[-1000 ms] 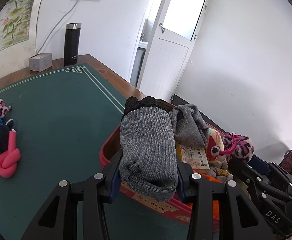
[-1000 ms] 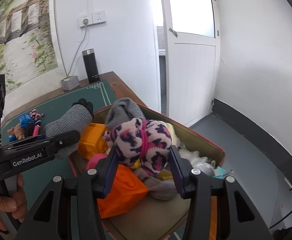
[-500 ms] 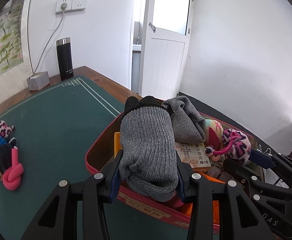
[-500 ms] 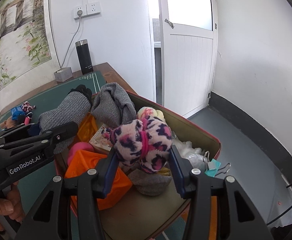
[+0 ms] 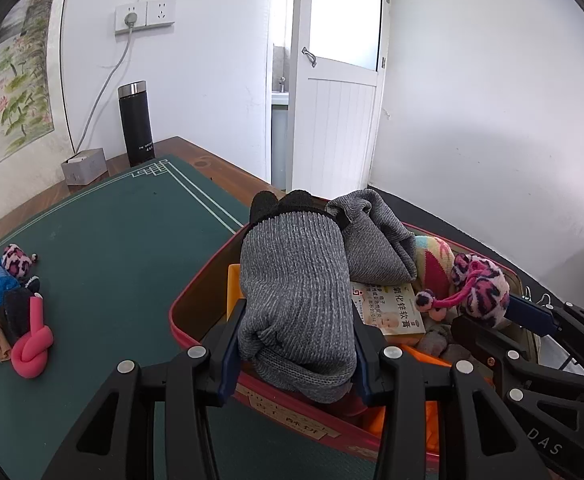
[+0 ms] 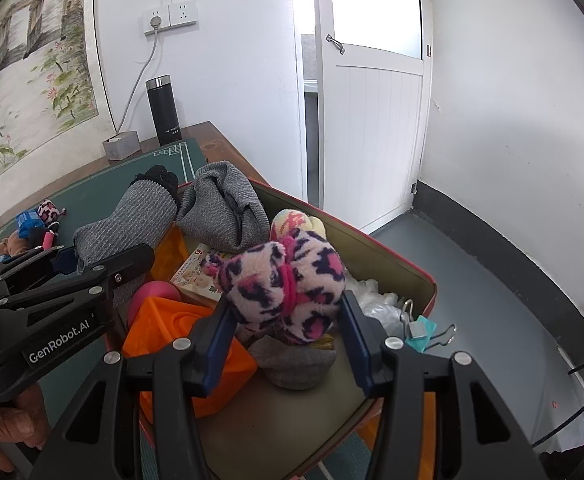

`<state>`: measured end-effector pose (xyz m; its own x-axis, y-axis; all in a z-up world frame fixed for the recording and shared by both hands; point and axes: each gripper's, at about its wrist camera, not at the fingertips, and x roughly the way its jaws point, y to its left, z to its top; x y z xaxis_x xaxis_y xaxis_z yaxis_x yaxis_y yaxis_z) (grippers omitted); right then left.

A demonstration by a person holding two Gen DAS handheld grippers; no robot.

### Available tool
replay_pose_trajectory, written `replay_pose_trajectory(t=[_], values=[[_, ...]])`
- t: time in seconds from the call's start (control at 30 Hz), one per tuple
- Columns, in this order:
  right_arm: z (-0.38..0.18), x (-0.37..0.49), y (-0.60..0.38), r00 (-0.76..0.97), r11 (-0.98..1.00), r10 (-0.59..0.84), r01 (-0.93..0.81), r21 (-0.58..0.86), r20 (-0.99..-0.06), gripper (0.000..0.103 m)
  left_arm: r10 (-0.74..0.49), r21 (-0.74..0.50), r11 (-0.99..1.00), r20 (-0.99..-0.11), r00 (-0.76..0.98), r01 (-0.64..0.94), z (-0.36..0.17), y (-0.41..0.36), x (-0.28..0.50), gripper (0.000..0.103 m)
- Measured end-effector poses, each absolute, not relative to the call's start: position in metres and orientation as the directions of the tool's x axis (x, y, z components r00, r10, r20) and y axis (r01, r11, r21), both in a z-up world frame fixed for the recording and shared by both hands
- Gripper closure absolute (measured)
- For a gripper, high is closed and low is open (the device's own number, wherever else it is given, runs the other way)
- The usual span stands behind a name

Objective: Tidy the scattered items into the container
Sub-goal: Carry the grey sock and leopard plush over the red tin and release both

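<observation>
Fingers on the left gripper (image 5: 296, 354) clamp a grey glove (image 5: 296, 288); right gripper (image 6: 285, 340) squeezes a leopard plush (image 6: 287, 280) over the box (image 6: 396, 256), already crowded, while a few toys (image 5: 11, 308) wait on the worktop (image 5: 111, 248).

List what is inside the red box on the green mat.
The red box holds a folded grey cloth, an orange block, a printed carton, a striped plush, plastic wrap and binder clips. Whatever lies beneath them is covered.

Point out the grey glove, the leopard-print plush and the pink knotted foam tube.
grey glove (image 5: 296, 300), left wrist view, middle of its knit body between the gripper fingers.
leopard-print plush (image 6: 287, 284), right wrist view, centre, by the pink band.
pink knotted foam tube (image 5: 31, 348), left wrist view, on the knot.
</observation>
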<state>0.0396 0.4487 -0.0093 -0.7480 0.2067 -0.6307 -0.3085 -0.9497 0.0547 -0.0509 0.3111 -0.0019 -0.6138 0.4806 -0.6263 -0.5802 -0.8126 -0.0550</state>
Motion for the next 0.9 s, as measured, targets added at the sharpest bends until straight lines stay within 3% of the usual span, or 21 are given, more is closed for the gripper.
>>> replay_pose_trajectory(t=[0.37,0.4,0.47,0.57,0.9], values=[[-0.010,0.039,0.450,-0.747,-0.945,0.210,-0.320,0.064,-0.631,0.044,0.478,-0.061,-0.817,-0.629,-0.613,-0.574,-0.001,0.309,-0.051,0.057],[-0.010,0.039,0.451,-0.746,-0.944,0.210,-0.323,0.068,-0.632,0.042,0.473,-0.059,-0.820,-0.631,-0.615,-0.569,-0.001,0.310,-0.052,0.054],[-0.010,0.039,0.453,-0.743,-0.941,0.210,-0.331,0.076,-0.635,0.030,0.468,-0.057,-0.822,-0.635,-0.615,-0.567,-0.001,0.311,-0.052,0.051],[-0.009,0.039,0.452,-0.748,-0.944,0.201,-0.321,0.079,-0.632,0.025,0.460,-0.055,-0.827,-0.639,-0.617,-0.560,0.000,0.311,-0.053,0.034],[0.009,0.045,0.436,-0.774,-0.946,0.241,-0.322,0.037,-0.585,0.025,0.468,-0.075,-0.843,-0.591,-0.657,-0.532,0.020,0.291,-0.049,0.034]])
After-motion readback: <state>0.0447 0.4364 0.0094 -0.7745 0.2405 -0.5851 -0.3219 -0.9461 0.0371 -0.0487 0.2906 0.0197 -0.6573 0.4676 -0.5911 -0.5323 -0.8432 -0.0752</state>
